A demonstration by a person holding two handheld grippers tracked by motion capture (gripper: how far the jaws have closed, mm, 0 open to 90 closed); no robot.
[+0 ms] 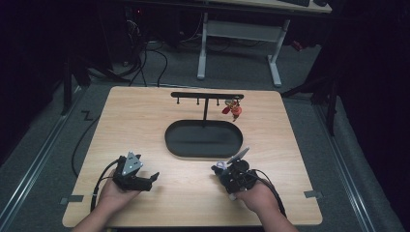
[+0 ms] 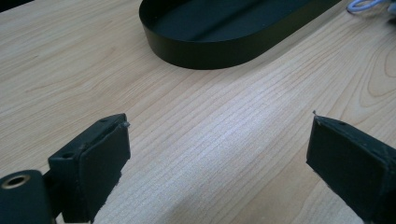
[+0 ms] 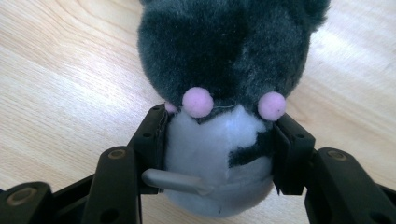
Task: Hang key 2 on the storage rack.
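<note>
A plush toy (image 3: 224,56) with a dark grey head, a white belly and small pink pompoms lies on the wooden table (image 1: 145,121). My right gripper (image 3: 222,122) is shut on its white belly, one pad pressing each side. A grey metal piece (image 3: 175,181) sticks out at the toy's bottom. In the high view the right gripper (image 1: 227,170) sits low at the front right, just before the black oval tray (image 1: 203,151). My left gripper (image 1: 153,177) rests at the front left, held by a hand. Its jaws (image 2: 219,140) stand wide open over bare wood.
A black T-shaped rack (image 1: 207,95) with several hooks rises from the tray's far edge. A red keychain (image 1: 234,109) hangs from its right end. The tray's wall (image 2: 205,53) lies ahead of the left gripper. Desk legs and cables stand on the floor beyond the table.
</note>
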